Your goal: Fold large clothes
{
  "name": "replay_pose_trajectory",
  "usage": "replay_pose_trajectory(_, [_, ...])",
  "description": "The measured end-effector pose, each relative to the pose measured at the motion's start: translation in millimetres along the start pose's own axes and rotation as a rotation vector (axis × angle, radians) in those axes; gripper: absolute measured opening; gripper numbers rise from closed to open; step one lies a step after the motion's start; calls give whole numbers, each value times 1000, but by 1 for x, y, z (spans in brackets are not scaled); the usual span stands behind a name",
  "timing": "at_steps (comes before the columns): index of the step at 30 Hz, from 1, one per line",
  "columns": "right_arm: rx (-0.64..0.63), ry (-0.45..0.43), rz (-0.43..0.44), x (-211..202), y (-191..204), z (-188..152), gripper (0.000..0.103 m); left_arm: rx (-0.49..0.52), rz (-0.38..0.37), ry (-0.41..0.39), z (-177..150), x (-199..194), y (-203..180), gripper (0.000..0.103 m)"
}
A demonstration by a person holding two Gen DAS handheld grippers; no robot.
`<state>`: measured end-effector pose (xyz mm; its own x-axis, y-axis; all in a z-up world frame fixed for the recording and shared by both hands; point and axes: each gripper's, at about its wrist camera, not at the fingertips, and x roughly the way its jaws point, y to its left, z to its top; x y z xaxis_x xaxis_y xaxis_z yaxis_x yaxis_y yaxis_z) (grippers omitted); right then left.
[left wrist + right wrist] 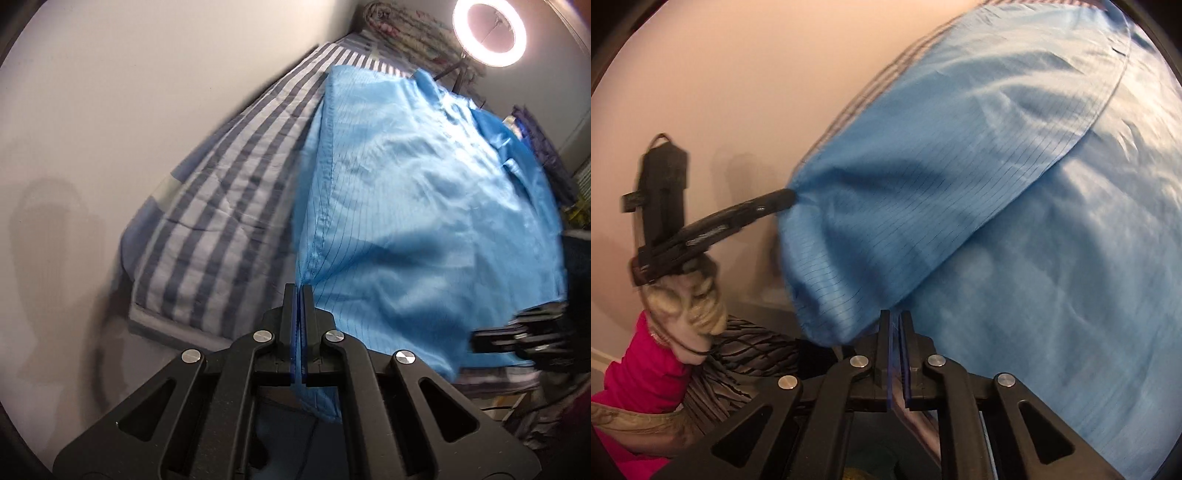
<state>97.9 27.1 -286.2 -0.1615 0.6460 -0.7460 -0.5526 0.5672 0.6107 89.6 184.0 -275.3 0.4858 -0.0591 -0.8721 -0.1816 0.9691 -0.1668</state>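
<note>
Both grippers, left gripper (300,291) and right gripper (895,317), are clamped tight on the blue garment's (406,206) hem; thin slippery fabric could easily slide out mid-fold.

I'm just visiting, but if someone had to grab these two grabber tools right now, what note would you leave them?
Left gripper: shut on the blue garment, at its near hem corner.
Right gripper: shut on the same hem, further along.
The garment lies spread over the striped bed, collar at the far end.
Done: both hem points gripped.
Left: probably carry the hem toward the collar, then finish folding.
</note>
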Motion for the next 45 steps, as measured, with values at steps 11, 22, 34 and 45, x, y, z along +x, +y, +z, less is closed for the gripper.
replay_pose_trajectory(11, [-46,-163,-66,-45,-7,17,14,12,50,11,-4,10,1,0])
replay_pose_trajectory(22, [-109,-200,-228,-6,-3,64,23,12,-1,-20,23,2,-4,44])
replay_pose_trajectory(34, [-67,-171,-211,-8,-17,71,24,-89,-135,91,56,50,13,44])
replay_pose_trajectory(45, [-12,-142,-205,3,-26,70,25,-80,-133,105,57,64,11,14])
